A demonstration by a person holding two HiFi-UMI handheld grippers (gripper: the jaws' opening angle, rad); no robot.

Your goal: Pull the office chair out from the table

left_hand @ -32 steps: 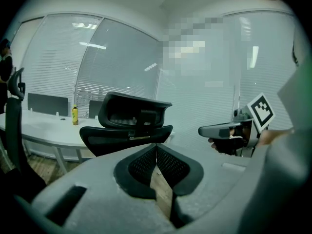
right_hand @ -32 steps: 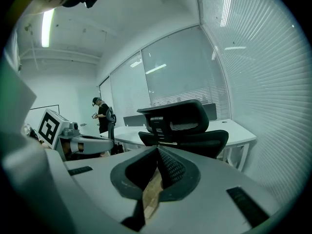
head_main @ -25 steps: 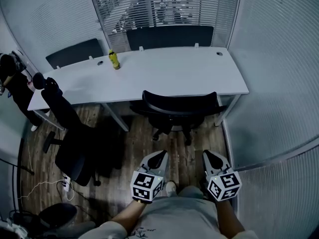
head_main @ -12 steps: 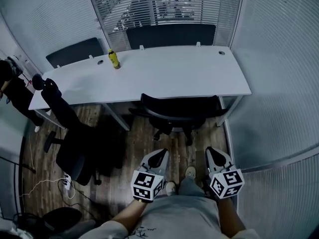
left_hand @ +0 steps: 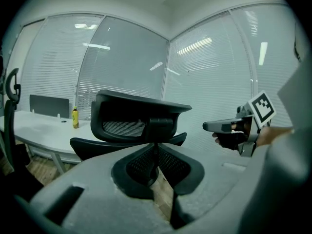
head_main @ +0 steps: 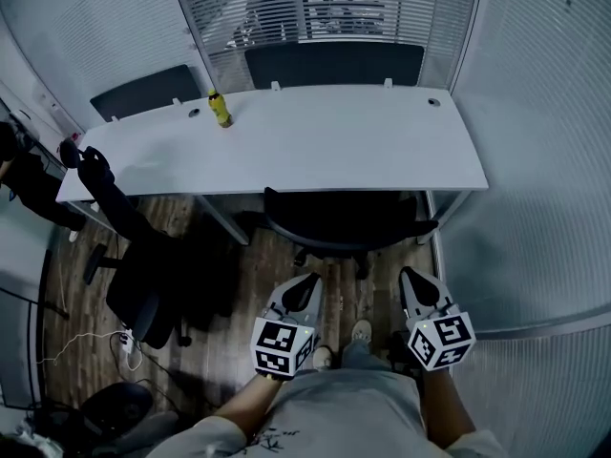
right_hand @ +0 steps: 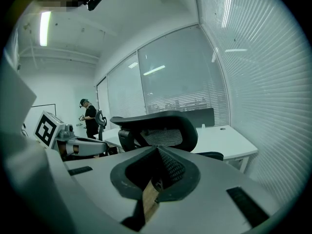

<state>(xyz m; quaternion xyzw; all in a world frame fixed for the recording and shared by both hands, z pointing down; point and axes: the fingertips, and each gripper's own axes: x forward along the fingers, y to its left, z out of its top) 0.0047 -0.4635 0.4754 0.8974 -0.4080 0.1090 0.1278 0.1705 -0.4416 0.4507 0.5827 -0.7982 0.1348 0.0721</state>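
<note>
The black, mesh-backed office chair (head_main: 344,219) sits tucked under the white table (head_main: 286,151) on a wood floor (head_main: 260,267), glass walls (head_main: 535,113) around. The left gripper (head_main: 305,284) and right gripper (head_main: 413,278) are both closed, empty.

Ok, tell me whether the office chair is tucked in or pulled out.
Tucked in: the office chair stands with its backrest at the table edge, seat hidden beneath.

An office: a long white desk (head_main: 363,151), a swivel chair (head_main: 339,219) tucked under it, a 2nd chair (head_main: 134,275) alongside, glass walls (head_main: 535,113) with blinds (head_main: 315,8).
</note>
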